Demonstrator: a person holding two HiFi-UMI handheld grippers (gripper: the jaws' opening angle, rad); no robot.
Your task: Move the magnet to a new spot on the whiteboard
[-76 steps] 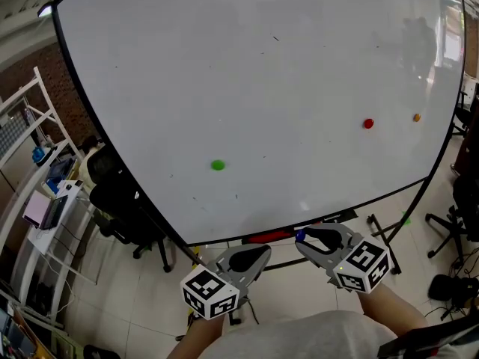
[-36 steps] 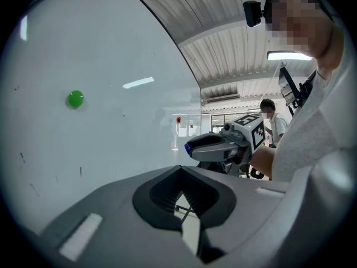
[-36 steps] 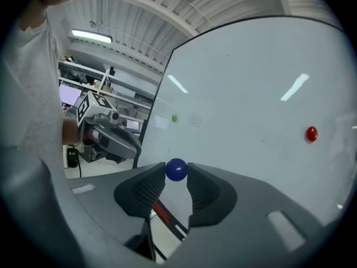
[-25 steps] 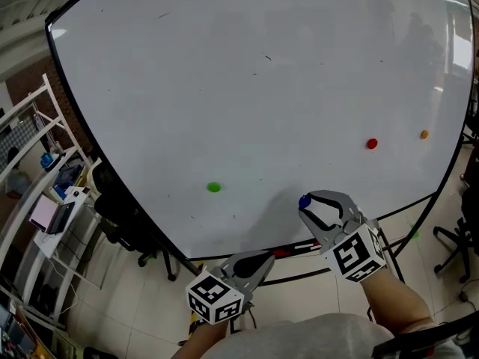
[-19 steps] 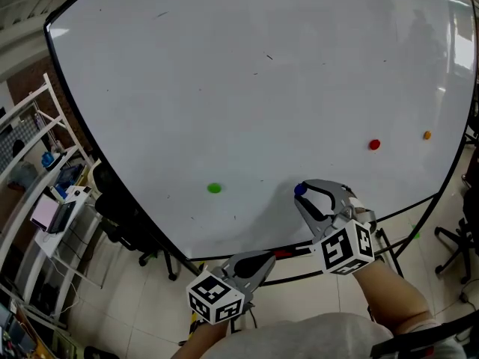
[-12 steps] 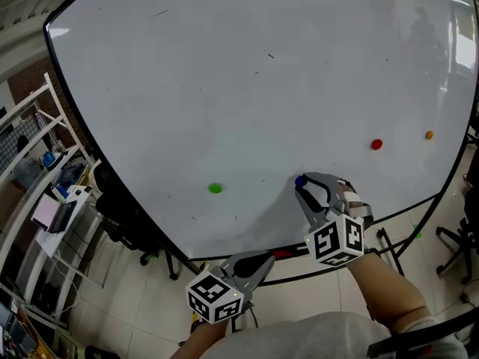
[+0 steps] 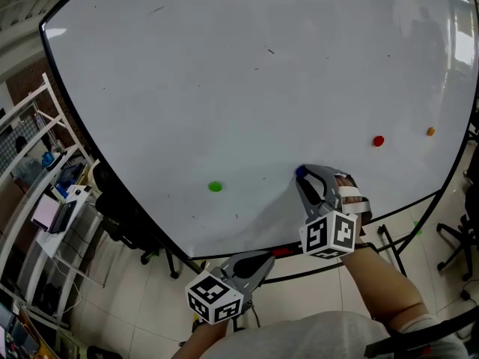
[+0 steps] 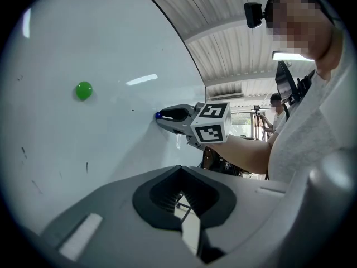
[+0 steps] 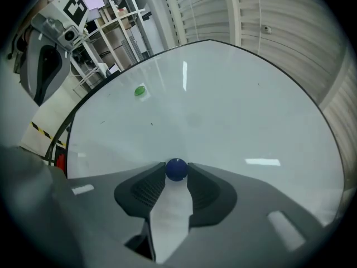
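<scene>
The whiteboard [image 7: 224,88] fills the head view. My right gripper [image 7: 303,176] is shut on a small blue magnet [image 7: 301,172], whose ball shows between the fingertips in the right gripper view [image 9: 177,170]. In the left gripper view the blue magnet [image 8: 158,115] looks pressed against the board near its lower edge. A green magnet [image 7: 215,187] sits to the left, and a red magnet [image 7: 378,140] and an orange magnet [image 7: 430,132] to the right. My left gripper [image 7: 258,259] hangs below the board's edge, shut and empty.
A black office chair [image 7: 123,208] and a white shelf rack [image 7: 37,170] stand left of the board. A red object [image 7: 281,253] lies under the board's lower edge. Another chair [image 7: 456,238] is at the far right. A person [image 8: 274,102] stands in the background.
My right gripper has risen from below the board's edge to the board with the blue magnet, then shifted slightly left and rolled. The left gripper has stayed put.
</scene>
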